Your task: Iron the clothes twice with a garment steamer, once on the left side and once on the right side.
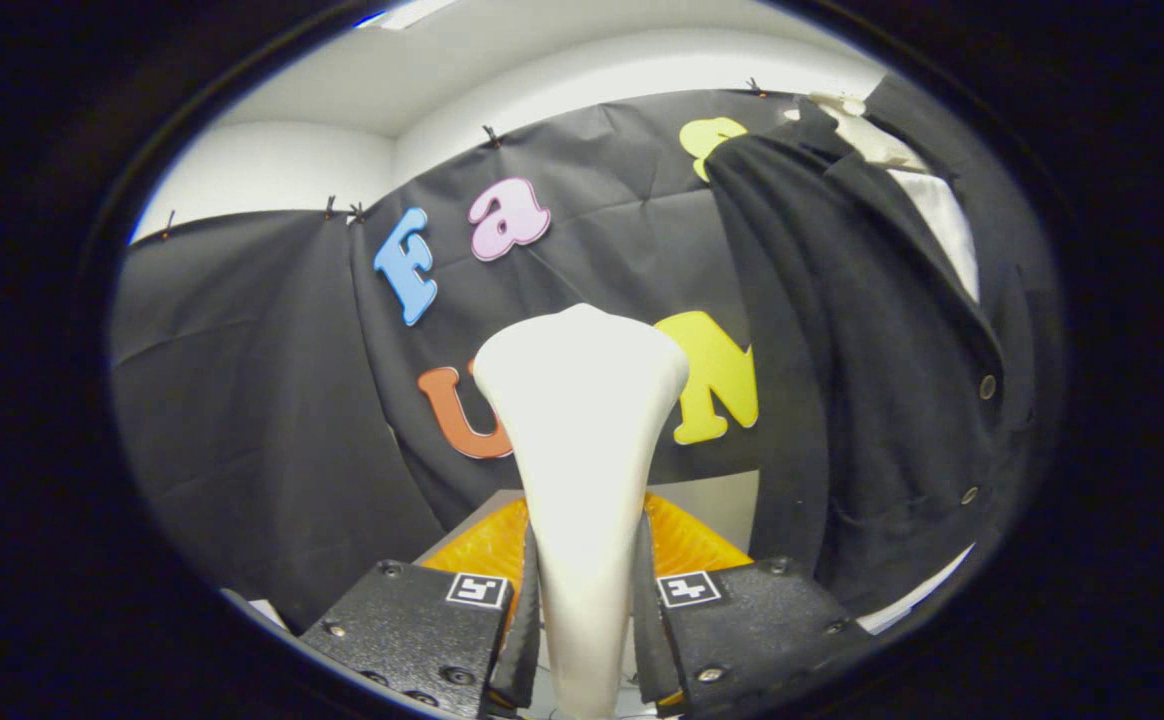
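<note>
The black two-finger gripper point(582, 625) is clamping both pads on the white flared plastic garment steamer point(582, 430), which is rising upright between them. An orange surface point(687, 540) is lying just beyond the fingers. Further off to the right, the dark buttoned jacket point(862, 400) is hanging over a white shirt point(942, 215).
</note>
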Demonstrator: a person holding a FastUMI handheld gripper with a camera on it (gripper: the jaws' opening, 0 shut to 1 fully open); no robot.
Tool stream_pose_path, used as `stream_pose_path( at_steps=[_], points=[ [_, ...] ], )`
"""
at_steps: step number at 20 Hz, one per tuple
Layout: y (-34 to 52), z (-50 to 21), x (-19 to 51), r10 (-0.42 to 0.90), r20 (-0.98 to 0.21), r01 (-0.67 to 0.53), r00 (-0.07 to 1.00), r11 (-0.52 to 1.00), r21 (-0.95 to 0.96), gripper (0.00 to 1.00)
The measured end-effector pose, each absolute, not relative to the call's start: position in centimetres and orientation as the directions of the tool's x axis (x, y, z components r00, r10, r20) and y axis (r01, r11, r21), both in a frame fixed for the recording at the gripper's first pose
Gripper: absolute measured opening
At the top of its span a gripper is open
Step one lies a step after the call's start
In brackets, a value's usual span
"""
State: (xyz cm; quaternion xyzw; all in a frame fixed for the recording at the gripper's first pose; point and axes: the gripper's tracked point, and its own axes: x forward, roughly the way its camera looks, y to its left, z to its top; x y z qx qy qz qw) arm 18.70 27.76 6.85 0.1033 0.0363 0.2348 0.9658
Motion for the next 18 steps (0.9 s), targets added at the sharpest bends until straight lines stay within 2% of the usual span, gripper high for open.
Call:
stream_pose_path(
  at_steps=[5, 10, 18],
  points=[
    [21.1, 9.2, 14.0, 0.405, 0.048, -0.406, 0.913, 0.890, 0.207, 0.41],
    [13.1, 11.7, 11.1, 0.291, 0.108, -0.307, 0.951, 0.931, 0.196, 0.41],
    [4.8, 16.6, 13.2, 0.157, 0.172, -0.184, 0.973, 0.971, 0.153, 0.41]
  ],
)
